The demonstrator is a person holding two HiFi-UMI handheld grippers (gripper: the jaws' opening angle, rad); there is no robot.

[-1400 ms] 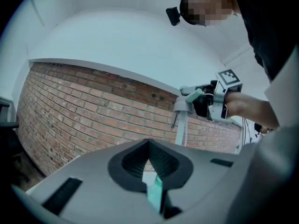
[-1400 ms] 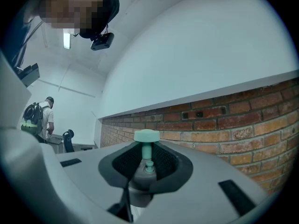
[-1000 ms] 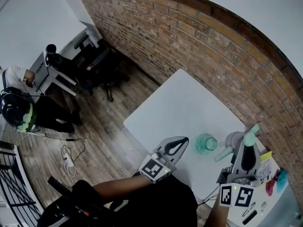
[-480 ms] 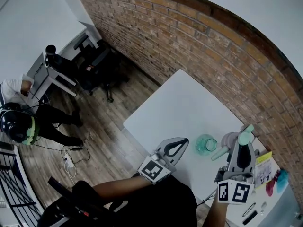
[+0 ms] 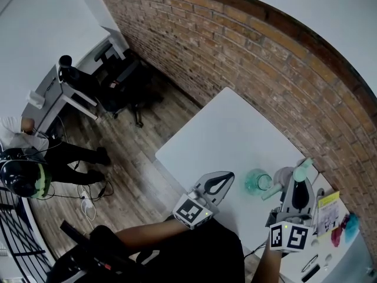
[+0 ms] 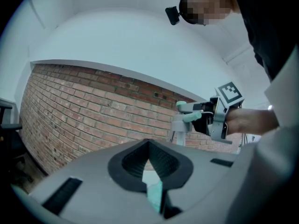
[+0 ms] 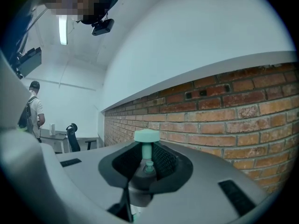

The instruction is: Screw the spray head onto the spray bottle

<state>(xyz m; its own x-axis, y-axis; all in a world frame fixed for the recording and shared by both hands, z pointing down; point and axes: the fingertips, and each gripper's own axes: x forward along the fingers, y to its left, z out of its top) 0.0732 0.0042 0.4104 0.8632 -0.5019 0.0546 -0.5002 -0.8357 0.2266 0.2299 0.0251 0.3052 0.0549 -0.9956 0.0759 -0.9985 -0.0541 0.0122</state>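
A teal spray bottle (image 5: 255, 180) stands uncapped on the white table (image 5: 230, 128). My right gripper (image 5: 296, 180) hovers just right of it, shut on the grey spray head (image 5: 284, 175) with its teal trigger. In the right gripper view the spray head (image 7: 142, 178) fills the jaws' notch, its teal nozzle cap (image 7: 146, 136) sticking up. My left gripper (image 5: 222, 177) lies shut to the bottle's left, apart from it. In the left gripper view a teal sliver shows through the closed jaws of the left gripper (image 6: 149, 164), and the spray head (image 6: 189, 118) hangs ahead.
A brick wall (image 5: 265, 69) runs along the table's far side. Small items, a yellow sheet (image 5: 327, 208) and pink and teal pieces (image 5: 343, 227), lie at the table's right end. Far left on the wooden floor are a desk, chairs and a person (image 5: 23, 175).
My right gripper has come down a little with the spray head, closer to the bottle. The left gripper has stayed put. The person in the background has shifted.
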